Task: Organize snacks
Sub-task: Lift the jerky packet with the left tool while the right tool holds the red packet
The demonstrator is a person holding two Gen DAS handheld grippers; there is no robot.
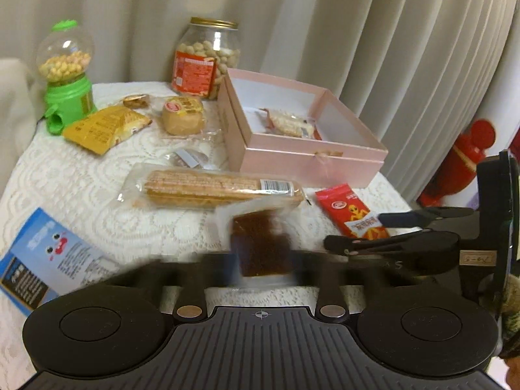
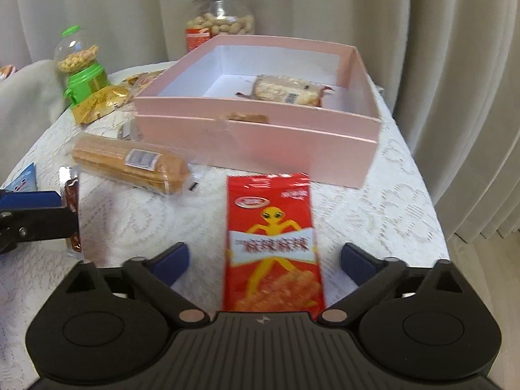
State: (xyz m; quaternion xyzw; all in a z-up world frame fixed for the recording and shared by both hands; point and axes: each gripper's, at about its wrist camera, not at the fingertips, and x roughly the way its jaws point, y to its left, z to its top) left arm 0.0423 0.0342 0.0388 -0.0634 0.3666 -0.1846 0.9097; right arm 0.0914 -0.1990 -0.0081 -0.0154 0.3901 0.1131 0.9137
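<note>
Two black grippers worked over a white lace tablecloth [image 2: 373,201]. The left gripper [image 1: 260,260] was clenched on a small clear packet of dark brown snack [image 1: 261,247], held upright above the cloth; the blur hid its fingers. The right gripper [image 2: 265,265] stood released, its blue pads [image 2: 354,260] apart on either side of a red foil snack packet with a yellow alien figure [image 2: 273,243], not touching it. Its printed characters were too blurred to read. Bare cloth lay to the right of that packet, up to the table's edge. Beyond stood an open pink cardboard box [image 2: 260,130], holding one wrapped pale snack [image 2: 286,92], with most of its floor free. A long clear-wrapped biscuit roll [image 2: 130,165] with a barcode sticker lay left of the box.
</note>
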